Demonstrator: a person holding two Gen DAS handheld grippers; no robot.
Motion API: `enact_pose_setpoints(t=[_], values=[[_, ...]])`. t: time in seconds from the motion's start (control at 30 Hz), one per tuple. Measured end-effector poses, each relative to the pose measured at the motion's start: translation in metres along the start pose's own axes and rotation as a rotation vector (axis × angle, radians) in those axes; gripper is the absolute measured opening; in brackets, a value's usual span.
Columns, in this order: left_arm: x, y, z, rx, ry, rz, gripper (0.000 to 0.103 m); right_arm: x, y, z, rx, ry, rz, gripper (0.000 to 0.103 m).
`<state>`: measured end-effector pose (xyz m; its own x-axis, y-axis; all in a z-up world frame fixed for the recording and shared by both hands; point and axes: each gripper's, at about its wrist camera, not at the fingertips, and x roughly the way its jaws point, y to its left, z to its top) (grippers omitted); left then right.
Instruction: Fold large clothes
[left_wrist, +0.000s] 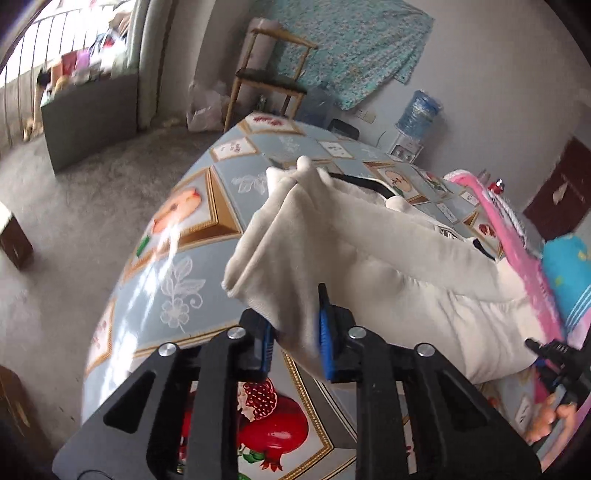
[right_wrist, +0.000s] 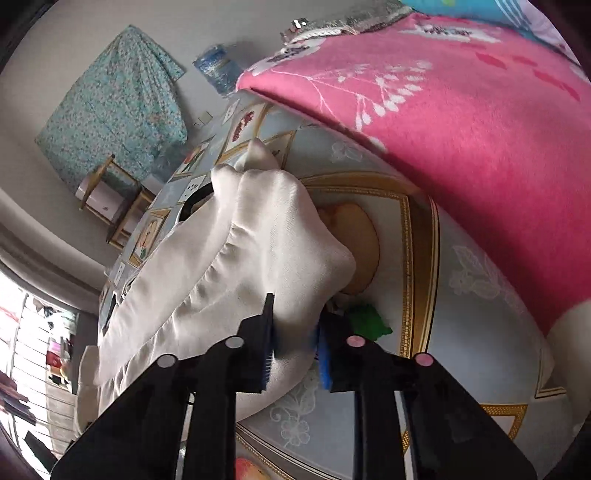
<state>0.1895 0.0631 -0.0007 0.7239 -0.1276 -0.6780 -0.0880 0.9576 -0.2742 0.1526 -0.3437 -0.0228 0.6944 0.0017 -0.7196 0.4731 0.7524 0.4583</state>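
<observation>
Two tongs pinched cream garment (left_wrist: 369, 266) over patterned table (left_wrist: 192, 266): left tongs (left_wrist: 295, 332) clamped on cuffed end, right tongs (right_wrist: 295, 343) on bunched edge. Cloth lay draped between grips, partly on table, near pink blanket (right_wrist: 461, 147). Paired hold likely meant to stretch fabric flat for fold.

Fruit-print table (left_wrist: 192, 243) under cream garment (left_wrist: 369, 266) and pink blanket (right_wrist: 461, 129).
</observation>
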Motion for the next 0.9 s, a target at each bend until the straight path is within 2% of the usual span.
enact_pose_setpoints(t=[0.1, 0.23, 0.4, 0.5, 0.57, 0.6, 0.67, 0.7, 0.73, 0.8, 0.9], values=[[-0.026, -0.015, 0.0, 0.095, -0.068, 0.026, 0.008, -0.015, 0.009, 0.005, -0.038, -0.027, 0.014, 0.012], [-0.057, -0.027, -0.001, 0.163, -0.11, 0.009, 0.008, -0.036, 0.008, 0.004, -0.049, -0.035, 0.035, 0.012], [-0.101, -0.01, -0.016, 0.158, -0.061, -0.077, 0.008, -0.074, -0.006, -0.02, -0.056, -0.002, 0.062, 0.012], [-0.122, 0.014, -0.036, 0.137, -0.001, -0.088, 0.008, -0.095, -0.023, -0.051, -0.079, 0.054, 0.053, 0.012], [-0.121, 0.032, -0.054, 0.117, 0.061, -0.093, 0.01, -0.092, -0.036, -0.067, -0.104, 0.127, 0.005, 0.017], [-0.114, 0.041, -0.063, 0.107, 0.101, -0.098, 0.015, -0.089, -0.043, -0.074, -0.11, 0.151, -0.02, 0.018], [-0.097, 0.059, -0.079, 0.071, 0.177, -0.071, 0.021, -0.084, -0.057, -0.08, -0.098, 0.197, -0.055, 0.029], [-0.093, 0.067, -0.083, 0.055, 0.201, -0.063, 0.026, -0.086, -0.062, -0.079, -0.085, 0.205, -0.046, 0.031], [-0.094, 0.073, -0.084, 0.04, 0.202, -0.065, 0.03, -0.092, -0.064, -0.077, -0.085, 0.201, -0.044, 0.037], [-0.11, 0.08, -0.08, 0.041, 0.151, -0.064, 0.04, -0.113, -0.064, -0.068, -0.124, 0.15, -0.08, 0.043], [-0.13, 0.075, -0.064, 0.123, 0.055, 0.029, 0.043, -0.138, -0.062, -0.055, -0.171, 0.062, -0.152, 0.051]])
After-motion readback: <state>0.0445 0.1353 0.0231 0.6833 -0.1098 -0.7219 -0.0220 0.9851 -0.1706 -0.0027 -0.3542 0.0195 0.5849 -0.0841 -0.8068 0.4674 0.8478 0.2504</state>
